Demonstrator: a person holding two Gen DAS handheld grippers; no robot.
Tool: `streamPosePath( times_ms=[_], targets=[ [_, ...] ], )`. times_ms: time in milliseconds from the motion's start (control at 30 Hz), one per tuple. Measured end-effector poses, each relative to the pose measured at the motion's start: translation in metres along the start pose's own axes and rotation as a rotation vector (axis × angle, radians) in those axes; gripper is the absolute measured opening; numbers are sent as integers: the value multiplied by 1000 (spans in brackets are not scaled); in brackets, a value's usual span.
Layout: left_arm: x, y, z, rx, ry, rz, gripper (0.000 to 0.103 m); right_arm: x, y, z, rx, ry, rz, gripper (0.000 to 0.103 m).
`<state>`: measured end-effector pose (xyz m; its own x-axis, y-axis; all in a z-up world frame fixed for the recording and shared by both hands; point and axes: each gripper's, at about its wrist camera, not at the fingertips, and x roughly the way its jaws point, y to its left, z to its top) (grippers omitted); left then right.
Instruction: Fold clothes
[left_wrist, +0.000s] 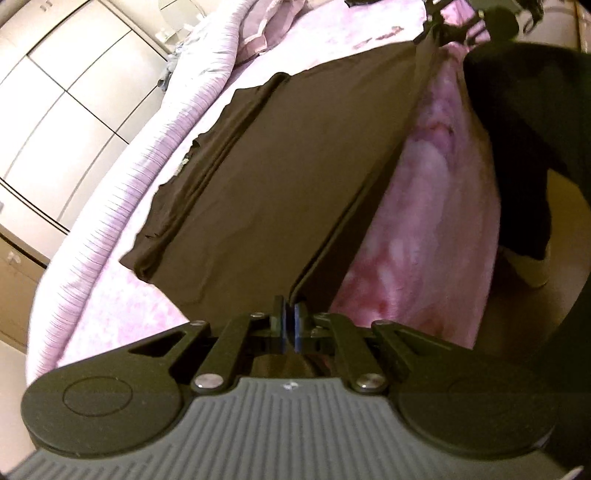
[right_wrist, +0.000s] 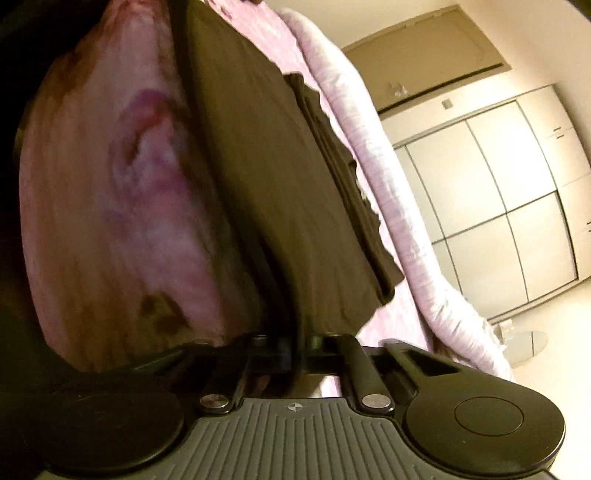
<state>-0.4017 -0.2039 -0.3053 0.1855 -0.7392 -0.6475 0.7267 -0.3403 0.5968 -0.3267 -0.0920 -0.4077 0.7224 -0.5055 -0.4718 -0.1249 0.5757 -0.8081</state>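
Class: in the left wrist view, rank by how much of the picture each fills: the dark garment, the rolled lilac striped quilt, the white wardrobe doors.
1. dark garment, largest, though nearness to the camera enlarges it.
2 and 3. lilac striped quilt and white wardrobe doors look too alike to rank; the frame edge cuts off the doors.

Left gripper (left_wrist: 290, 314): black linkage arms, silver screws, grey ribbed body w/ round black discs; right gripper (right_wrist: 299, 345) same.

No legible text, label, brand or number; a pale mark on the dark garment (left_wrist: 183, 165) (too small) stays unreadable.
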Motion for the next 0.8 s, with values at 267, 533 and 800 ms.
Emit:
streamPosePath(
  times_ms=[267, 533, 800],
  targets=[
    [-69, 31, 14, 46, -67, 34, 2, -45, -58, 12, -20, -59, -36, 2],
    [-133, 6, 1, 33, -70, -60, 2, -125, -47, 24, -20, -76, 15, 2],
    [-187, -8, -8, -15, -19, -222, 1, -212, -47, 36, -83, 3, 249, 2]
  ],
)
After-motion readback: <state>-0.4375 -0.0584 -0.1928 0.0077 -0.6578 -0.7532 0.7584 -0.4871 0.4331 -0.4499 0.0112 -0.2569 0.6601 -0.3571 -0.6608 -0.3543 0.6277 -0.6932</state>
